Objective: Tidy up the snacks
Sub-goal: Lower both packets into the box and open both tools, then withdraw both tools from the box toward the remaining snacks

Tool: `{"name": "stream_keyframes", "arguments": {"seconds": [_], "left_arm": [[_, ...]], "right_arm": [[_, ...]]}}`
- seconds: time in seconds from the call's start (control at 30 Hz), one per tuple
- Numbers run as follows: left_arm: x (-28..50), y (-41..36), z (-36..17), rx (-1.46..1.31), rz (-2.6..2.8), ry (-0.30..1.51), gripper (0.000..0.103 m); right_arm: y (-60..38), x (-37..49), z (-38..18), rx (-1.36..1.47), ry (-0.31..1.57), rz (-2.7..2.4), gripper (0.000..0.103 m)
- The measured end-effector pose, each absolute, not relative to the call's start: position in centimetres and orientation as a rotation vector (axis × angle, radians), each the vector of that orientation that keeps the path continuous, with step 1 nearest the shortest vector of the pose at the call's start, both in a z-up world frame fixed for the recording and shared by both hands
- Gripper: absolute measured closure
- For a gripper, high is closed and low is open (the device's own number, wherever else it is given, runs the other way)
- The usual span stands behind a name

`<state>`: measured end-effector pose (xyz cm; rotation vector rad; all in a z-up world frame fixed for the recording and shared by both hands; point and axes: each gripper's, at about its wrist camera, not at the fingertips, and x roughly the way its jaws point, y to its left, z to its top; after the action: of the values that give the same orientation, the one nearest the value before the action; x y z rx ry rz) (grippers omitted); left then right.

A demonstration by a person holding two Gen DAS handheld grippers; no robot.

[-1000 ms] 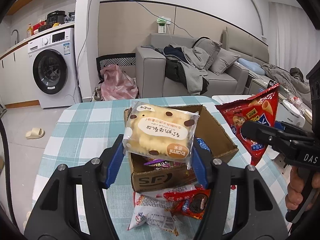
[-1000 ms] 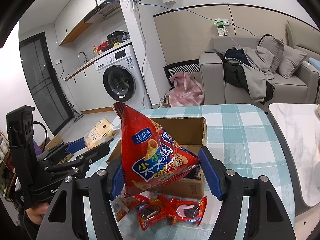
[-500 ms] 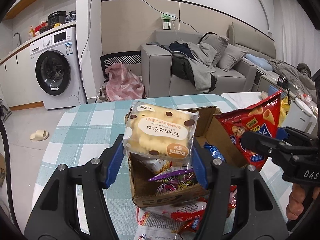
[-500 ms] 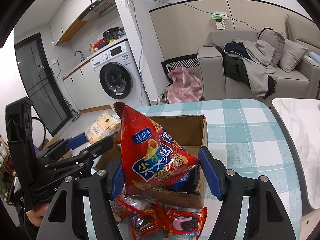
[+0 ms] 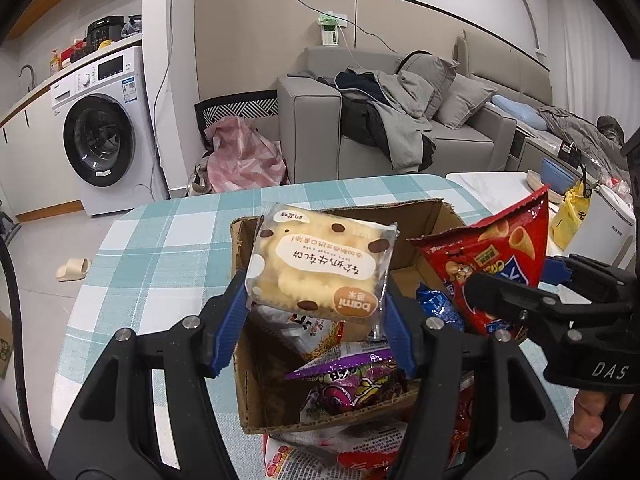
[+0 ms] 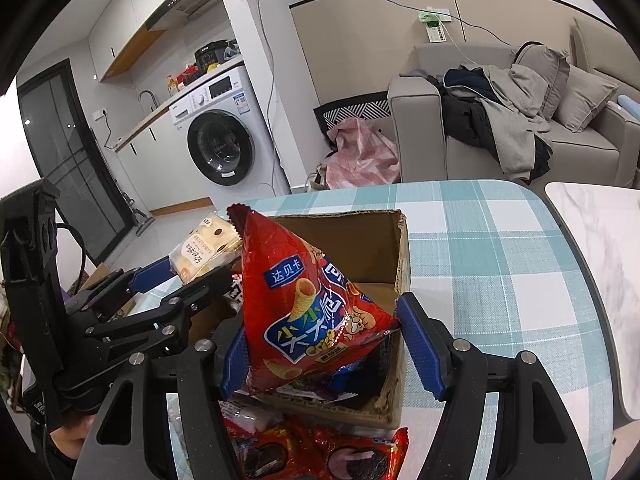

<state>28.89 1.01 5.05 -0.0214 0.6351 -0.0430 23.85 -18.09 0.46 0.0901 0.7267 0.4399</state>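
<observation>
The left gripper (image 5: 314,316) clamps a cake pack (image 5: 320,270) above the box (image 5: 256,380). The right gripper (image 6: 320,344) pinches a red chip bag (image 6: 300,304) over it.

A checked table (image 6: 500,264) bears a cardboard box (image 6: 376,252) and snack packets (image 6: 320,454).

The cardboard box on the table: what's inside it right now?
Inside the cardboard box lie a purple snack packet, a blue packet and a pale wrapper. The held bread pack and red chip bag cover the rest.
</observation>
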Motion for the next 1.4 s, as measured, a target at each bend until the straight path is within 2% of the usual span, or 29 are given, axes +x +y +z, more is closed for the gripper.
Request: {"name": "stream_keyframes", "arguments": {"seconds": [0.8, 0.9, 0.97, 1.07, 1.13, 1.27, 1.33, 1.4], "left_arm": [[30.0, 2.9, 2.8, -0.046, -0.038, 0.661, 0.043], [29.9, 2.9, 2.8, -0.056, -0.045, 0.669, 0.042], [29.8, 2.9, 2.9, -0.065, -0.049, 0.675, 0.038], [29.3, 2.8, 3.4, -0.076, -0.07, 0.674, 0.026], [28.7, 2.7, 3.8, -0.081, -0.076, 0.669, 0.019], [27.1, 2.6, 4.8, -0.077, -0.084, 0.656, 0.013], [26.1, 2.7, 5.3, -0.084, -0.079, 0.648, 0.001], [25.0, 2.8, 5.7, -0.085, -0.074, 0.638, 0.001]], "right_arm": [[-15.9, 24.9, 0.3, 0.02, 0.696, 0.381, 0.034], [-16.2, 24.7, 0.5, 0.038, 0.689, 0.382, 0.025], [-16.5, 24.4, 0.8, 0.041, 0.672, 0.38, 0.021], [-16.9, 23.6, 1.4, 0.033, 0.652, 0.386, 0.014], [-17.4, 23.1, 1.7, 0.033, 0.643, 0.376, 0.005], [-19.1, 22.3, 2.2, 0.068, 0.652, 0.368, 0.001], [-20.0, 21.6, 2.4, 0.086, 0.654, 0.363, 0.0], [-20.8, 21.0, 2.5, 0.094, 0.657, 0.366, 0.0]]}}
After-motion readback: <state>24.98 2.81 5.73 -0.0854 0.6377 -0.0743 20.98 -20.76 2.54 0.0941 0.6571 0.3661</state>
